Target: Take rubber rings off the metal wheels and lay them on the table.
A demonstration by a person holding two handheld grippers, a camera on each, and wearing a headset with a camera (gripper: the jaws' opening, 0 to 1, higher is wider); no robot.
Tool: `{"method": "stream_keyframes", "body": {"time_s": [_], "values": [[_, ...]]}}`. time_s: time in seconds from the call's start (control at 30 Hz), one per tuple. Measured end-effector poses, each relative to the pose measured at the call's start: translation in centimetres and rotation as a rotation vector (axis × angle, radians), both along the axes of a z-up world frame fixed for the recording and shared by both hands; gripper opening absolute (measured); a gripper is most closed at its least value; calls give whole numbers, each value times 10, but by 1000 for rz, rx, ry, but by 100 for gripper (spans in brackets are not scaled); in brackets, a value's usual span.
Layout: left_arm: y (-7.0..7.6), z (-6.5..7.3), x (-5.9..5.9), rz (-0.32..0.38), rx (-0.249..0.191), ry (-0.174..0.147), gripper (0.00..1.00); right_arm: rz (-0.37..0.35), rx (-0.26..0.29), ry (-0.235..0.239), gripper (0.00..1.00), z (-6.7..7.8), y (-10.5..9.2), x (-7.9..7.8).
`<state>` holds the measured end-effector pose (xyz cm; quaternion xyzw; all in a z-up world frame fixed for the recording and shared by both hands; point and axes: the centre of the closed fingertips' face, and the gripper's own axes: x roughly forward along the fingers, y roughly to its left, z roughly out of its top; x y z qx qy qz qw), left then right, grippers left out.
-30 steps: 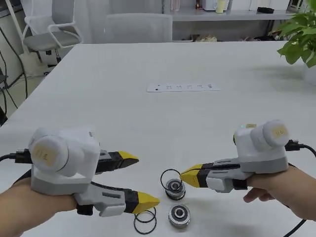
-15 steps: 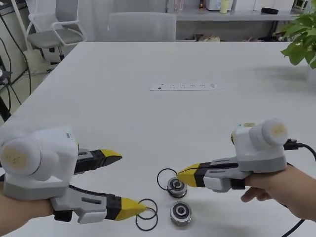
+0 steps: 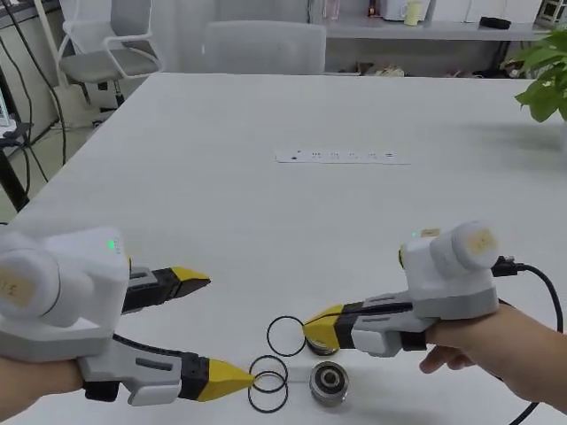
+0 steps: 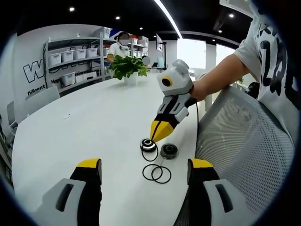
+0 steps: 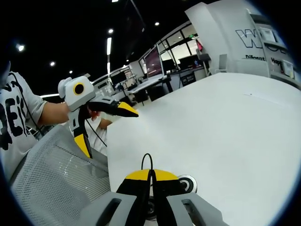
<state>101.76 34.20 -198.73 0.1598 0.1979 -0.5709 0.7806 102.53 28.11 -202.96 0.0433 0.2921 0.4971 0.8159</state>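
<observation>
Nearest me, two loose rings are lying overlapped on the bench, thin, black and flat. They're sitting beside a bare wheel that's showing its steel hub. Left gripper is hovering just beside them, fingers spread wide and empty; I'm reading that as standing by to steady a wheel. Just behind, right gripper is pinching a rubber ring, fingers pressed together on it, the loop sagging slack to the left. The second wheel is sitting under those tips; I can't tell if the ring is fully off. Far across, a white strip and a plant are sitting out of the way.
</observation>
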Motion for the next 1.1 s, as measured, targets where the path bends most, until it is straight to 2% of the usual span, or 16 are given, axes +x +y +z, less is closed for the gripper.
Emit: {"method": "stream_keyframes", "body": {"time_s": [0.5, 0.77, 1.1], "values": [[11, -5, 1, 22, 6, 9, 74, 51, -23, 37, 0, -18, 16, -7], [14, -7, 2, 25, 12, 14, 74, 54, -37, 56, 0, -26, 19, -6], [17, -11, 4, 32, 22, 18, 74, 44, -62, 58, 0, -34, 18, -3]]}}
